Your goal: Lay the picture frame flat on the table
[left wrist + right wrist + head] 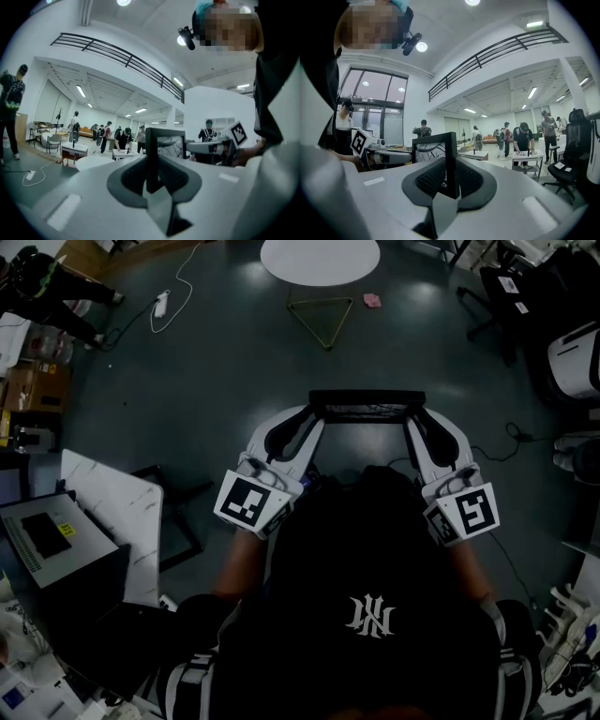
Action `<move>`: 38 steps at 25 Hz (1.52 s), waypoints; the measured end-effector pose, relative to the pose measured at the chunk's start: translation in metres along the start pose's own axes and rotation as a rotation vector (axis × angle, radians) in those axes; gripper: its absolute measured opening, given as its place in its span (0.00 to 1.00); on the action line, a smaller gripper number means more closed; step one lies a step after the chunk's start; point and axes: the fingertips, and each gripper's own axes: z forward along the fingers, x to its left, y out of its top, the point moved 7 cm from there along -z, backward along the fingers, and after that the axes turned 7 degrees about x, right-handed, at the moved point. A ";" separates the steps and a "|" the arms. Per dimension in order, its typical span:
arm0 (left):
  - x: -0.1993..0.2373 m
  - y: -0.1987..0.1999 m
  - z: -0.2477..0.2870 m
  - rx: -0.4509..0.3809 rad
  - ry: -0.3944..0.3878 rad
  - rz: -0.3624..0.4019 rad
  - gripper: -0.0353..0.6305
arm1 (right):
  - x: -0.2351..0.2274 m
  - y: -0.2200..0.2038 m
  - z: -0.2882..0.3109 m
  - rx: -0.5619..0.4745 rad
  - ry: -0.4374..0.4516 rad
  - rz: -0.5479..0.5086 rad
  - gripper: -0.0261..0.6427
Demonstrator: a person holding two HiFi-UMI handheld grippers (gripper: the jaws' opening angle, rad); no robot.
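A black rectangular picture frame (366, 407) is held up in the air between the two grippers, in front of the person's chest and over the dark floor (216, 381); it is not resting on any bench. The left gripper (312, 423) is closed on the frame's left side rail, and the right gripper (415, 425) is closed on the opposite side rail. In the left gripper view, the upright black rail (151, 159) is seen seated between the jaws of the left gripper (151, 185), with the right gripper's marker cube (238, 133) visible beyond the frame's far side. In the right gripper view, the frame (433, 140) is likewise seen clamped by its near rail in the right gripper (451, 190). A round white table (319, 259) is seen well ahead of both grippers.
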 end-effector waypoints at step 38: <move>-0.049 0.062 0.251 0.083 0.147 0.023 0.14 | -0.278 0.021 0.024 0.002 0.152 0.060 0.12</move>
